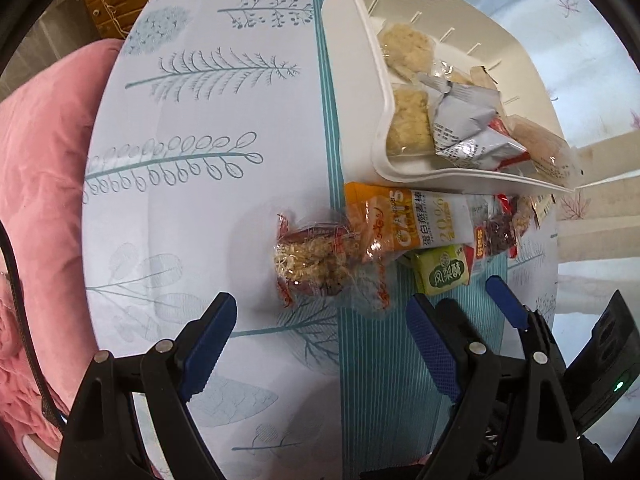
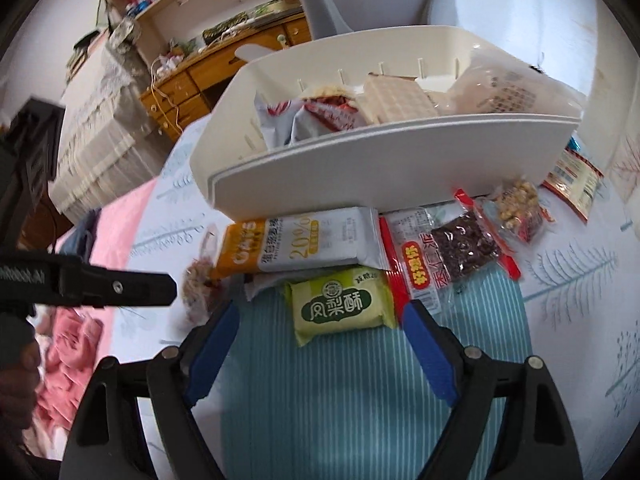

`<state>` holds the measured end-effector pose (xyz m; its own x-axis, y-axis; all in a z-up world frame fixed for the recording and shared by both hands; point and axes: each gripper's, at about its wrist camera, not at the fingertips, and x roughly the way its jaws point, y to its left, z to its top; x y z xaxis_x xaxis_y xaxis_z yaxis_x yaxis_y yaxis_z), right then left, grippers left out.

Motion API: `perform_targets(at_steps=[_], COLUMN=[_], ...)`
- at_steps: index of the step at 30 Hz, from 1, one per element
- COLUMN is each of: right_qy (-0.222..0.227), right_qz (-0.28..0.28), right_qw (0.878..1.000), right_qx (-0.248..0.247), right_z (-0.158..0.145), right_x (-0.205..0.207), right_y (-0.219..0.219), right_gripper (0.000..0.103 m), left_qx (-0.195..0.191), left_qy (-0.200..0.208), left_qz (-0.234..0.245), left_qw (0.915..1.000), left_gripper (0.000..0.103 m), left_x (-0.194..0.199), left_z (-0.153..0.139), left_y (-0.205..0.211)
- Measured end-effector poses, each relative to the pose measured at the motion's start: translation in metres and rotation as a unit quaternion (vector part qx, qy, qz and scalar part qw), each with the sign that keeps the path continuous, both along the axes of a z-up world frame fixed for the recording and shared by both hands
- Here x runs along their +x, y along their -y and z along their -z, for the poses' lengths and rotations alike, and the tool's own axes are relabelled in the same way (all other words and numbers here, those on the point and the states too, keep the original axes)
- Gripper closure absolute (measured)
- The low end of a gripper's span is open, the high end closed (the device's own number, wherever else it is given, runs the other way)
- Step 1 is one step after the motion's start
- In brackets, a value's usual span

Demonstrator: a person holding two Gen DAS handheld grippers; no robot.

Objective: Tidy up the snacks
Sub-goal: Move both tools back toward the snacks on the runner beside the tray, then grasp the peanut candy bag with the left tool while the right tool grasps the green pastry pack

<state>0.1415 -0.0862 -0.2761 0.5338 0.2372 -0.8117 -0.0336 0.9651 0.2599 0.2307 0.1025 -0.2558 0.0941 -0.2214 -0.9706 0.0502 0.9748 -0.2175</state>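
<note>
At lower centre of the right wrist view, the green pastry packet point(image 2: 343, 307) lies on the striped cloth point(image 2: 320, 392), just beyond the right gripper point(image 2: 320, 322), whose jaws stand wide and empty. Above it, the oat bar point(image 2: 298, 245) touches the white bin point(image 2: 360, 168). The left gripper point(image 1: 320, 320) is likewise wide open and empty near the clear noodle-snack packet point(image 1: 316, 258).

Legible markings are as follows. The orange-and-white oat bar wrapper point(image 2: 298, 246) carries "OATS" on its orange end and "20%" in gold on its white panel, with Chinese characters between that are only partly readable. The green packet point(image 2: 342, 307) bears "凤梨酥" in white characters under a round emblem. The red-edged clear packet point(image 2: 444, 258) shows yellow and red Chinese print, too blurred to read. The grey wrapper point(image 1: 464, 128) in the white bin point(image 2: 360, 164) has fine print, illegible.
</note>
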Motion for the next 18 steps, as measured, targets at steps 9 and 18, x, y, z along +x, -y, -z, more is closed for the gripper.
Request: perform_targets(at_steps=[9, 18], right_qy=[0.002, 0.010], right_qz=[-0.036, -0.069], right_qw=[0.998, 0.992], right_qx=[-0.050, -0.103], right_z=[0.015, 0.028], right_x=[0.014, 0.016], right_y=[-0.014, -0.025], right_gripper=[0.020, 0.020], left_qx=[-0.003, -0.020], left_qy=[-0.013, -0.030], left_qz=[-0.019, -0.030], left_qw=[0.9997, 0.9989], left_gripper=[0.023, 0.037], left_x=[0.017, 0.020], left_z=[0.025, 0.045], left_y=[0.007, 0.018])
